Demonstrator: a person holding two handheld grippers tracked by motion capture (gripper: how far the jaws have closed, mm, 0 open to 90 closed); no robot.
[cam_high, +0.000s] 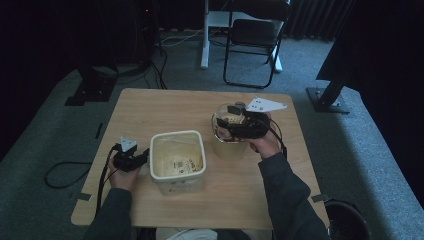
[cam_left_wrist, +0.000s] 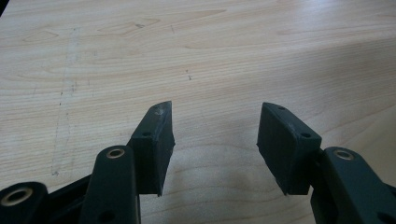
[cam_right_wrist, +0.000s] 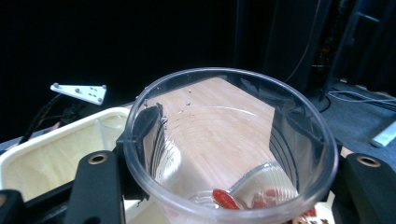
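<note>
1. Pale wood grain covers the table, which stands on grey carpet in a dim room; a folding chair and dark curtains sit at the far side.

2. Nearest the person, the left gripper rests low on the tabletop just beside the white tub. Seen in the left gripper view, its jaws stand apart with only bare wood between them, gripping nothing.

3. That tub, square with rounded corners and open at the top, sits near the middle of the table. Its thin walls probably flex if squeezed, so the stiffer rim looks the better place to grip.

4. Farther off, the right gripper is clamped on a clear plastic cup, the jaws pressing its wall from either side just under the rim. The cup is held tilted above a pale container to the right of the tub.

5. I judge the cup light, thin and smooth: easy to dent with a hard squeeze, and likely to slip with a weak one. A hold close under the rolled rim, where it is stiffest, suits it.

6. Something red lies at the cup's bottom; what it is I cannot make out through the glare and curved plastic.

7. From above, the right gripper and hand cover most of the cup and part of the pale container, whose contents stay hidden. A label inside the tub is too small to read.
</note>
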